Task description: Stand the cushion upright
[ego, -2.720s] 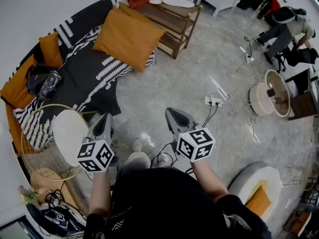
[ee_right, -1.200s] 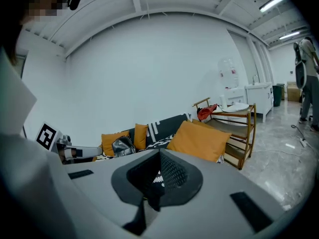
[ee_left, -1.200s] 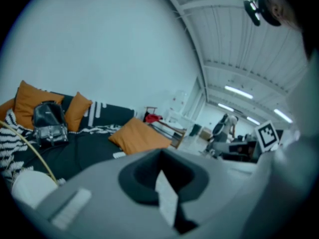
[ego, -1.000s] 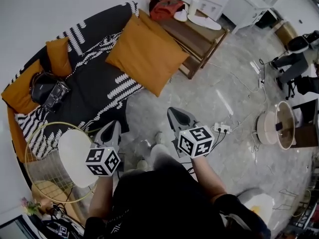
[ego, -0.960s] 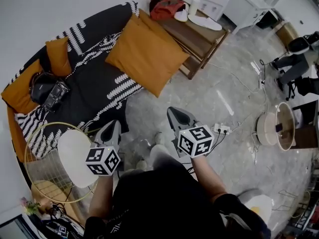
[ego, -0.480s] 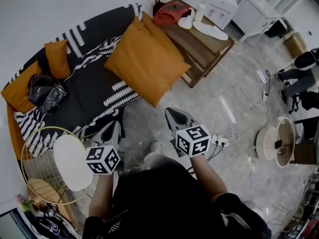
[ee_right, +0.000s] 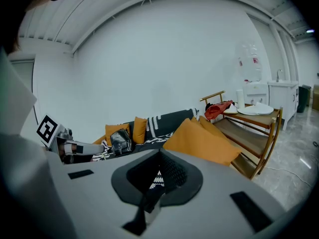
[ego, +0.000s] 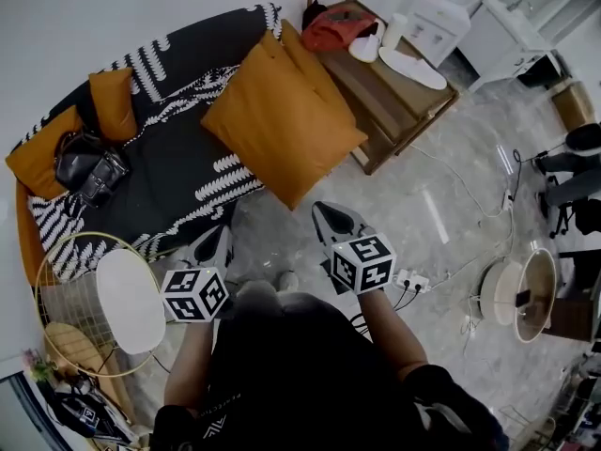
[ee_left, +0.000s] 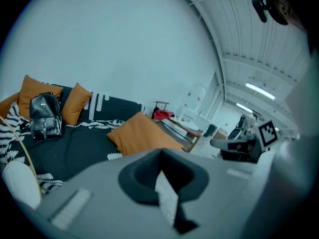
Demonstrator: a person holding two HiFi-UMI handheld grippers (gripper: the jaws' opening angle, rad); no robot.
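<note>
A large orange cushion lies flat and slanted on the right end of the sofa, its lower corner hanging over the sofa's edge. It also shows in the left gripper view as the orange cushion and in the right gripper view as the cushion. My left gripper is shut and empty, over the floor just in front of the sofa. My right gripper is shut and empty too, a short way below the cushion's lower corner. Neither touches the cushion. Both point toward the sofa, slightly down.
Two small orange cushions and a black bag sit on the sofa's left part. A wooden bench with a red cloth stands right of the cushion. A round white side table is at my left; a power strip and cables lie on the floor.
The sofa and cushion have come closer in the head view; both grippers have moved forward toward them. The jaws have stayed shut.
</note>
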